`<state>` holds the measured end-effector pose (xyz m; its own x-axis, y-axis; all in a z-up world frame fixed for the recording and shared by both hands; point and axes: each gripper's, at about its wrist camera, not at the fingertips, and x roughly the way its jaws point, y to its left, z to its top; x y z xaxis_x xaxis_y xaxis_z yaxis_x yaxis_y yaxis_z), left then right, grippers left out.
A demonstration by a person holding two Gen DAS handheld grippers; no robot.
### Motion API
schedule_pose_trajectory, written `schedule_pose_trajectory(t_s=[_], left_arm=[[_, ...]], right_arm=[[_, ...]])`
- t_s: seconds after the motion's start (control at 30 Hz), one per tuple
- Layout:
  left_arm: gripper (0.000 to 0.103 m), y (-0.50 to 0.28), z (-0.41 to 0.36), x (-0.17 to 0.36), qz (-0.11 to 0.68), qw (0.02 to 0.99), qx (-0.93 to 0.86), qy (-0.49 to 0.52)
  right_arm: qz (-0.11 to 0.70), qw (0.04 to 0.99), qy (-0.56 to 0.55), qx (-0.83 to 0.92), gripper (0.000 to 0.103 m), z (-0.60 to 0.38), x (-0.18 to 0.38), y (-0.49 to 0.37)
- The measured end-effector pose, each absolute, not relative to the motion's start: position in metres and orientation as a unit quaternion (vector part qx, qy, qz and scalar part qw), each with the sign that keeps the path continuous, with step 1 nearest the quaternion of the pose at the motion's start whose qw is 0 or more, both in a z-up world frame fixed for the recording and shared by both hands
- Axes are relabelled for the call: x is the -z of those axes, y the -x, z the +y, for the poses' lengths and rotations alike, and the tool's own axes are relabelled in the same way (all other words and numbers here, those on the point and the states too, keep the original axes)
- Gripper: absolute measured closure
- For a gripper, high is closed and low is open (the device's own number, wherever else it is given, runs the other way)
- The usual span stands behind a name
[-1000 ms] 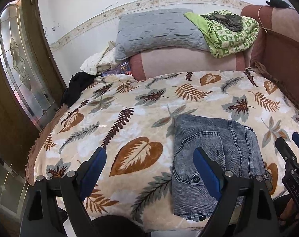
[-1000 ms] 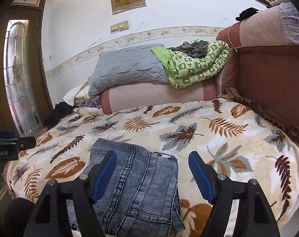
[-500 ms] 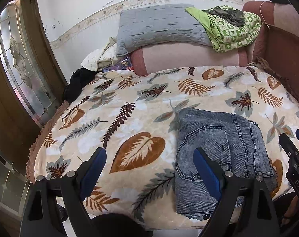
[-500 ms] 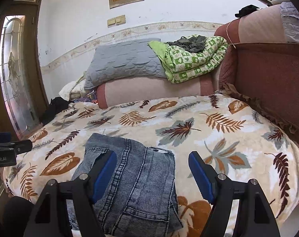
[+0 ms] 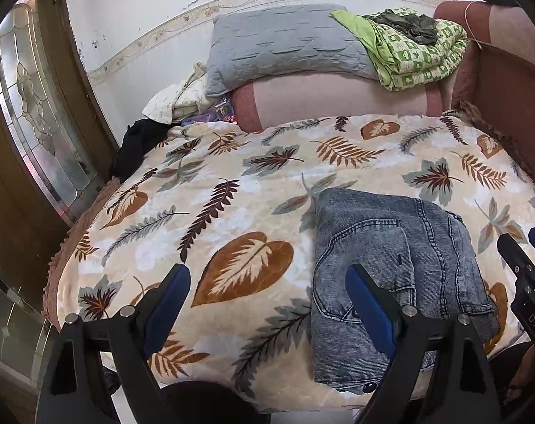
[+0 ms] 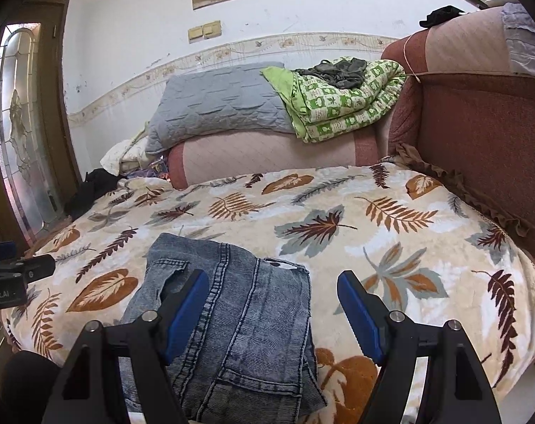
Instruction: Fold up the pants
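Note:
Grey-blue denim pants (image 5: pixel 391 268) lie folded into a compact rectangle near the front edge of the leaf-print blanket (image 5: pixel 232 194). They also show in the right wrist view (image 6: pixel 232 314). My left gripper (image 5: pixel 267 286) is open and empty, held above the blanket just left of the pants. My right gripper (image 6: pixel 272 293) is open and empty, above the right part of the pants. It shows at the left wrist view's right edge (image 5: pixel 525 258).
A grey pillow (image 5: pixel 281 49) and a green patterned quilt (image 5: pixel 416 53) lie on the pink bolster (image 5: pixel 338 102) at the back. A reddish sofa back (image 6: pixel 479 134) stands on the right. A glass door (image 5: pixel 37 113) is on the left.
Both grippers have drawn back and risen slightly from the pants. The pants have not moved.

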<state>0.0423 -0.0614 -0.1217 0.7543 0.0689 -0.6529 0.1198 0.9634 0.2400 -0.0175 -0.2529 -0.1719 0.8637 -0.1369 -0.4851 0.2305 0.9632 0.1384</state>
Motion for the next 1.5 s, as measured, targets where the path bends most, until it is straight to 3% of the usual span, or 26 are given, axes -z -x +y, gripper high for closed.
schedule_pose_trajectory(t_s=[1.5], left_arm=[[0.013,-0.051,-0.066,0.144,0.376,0.917,0.017,-0.133]], right_arm=[[0.26,0.956,-0.085,0.109,0.025,-0.248,0.177,0.01]])
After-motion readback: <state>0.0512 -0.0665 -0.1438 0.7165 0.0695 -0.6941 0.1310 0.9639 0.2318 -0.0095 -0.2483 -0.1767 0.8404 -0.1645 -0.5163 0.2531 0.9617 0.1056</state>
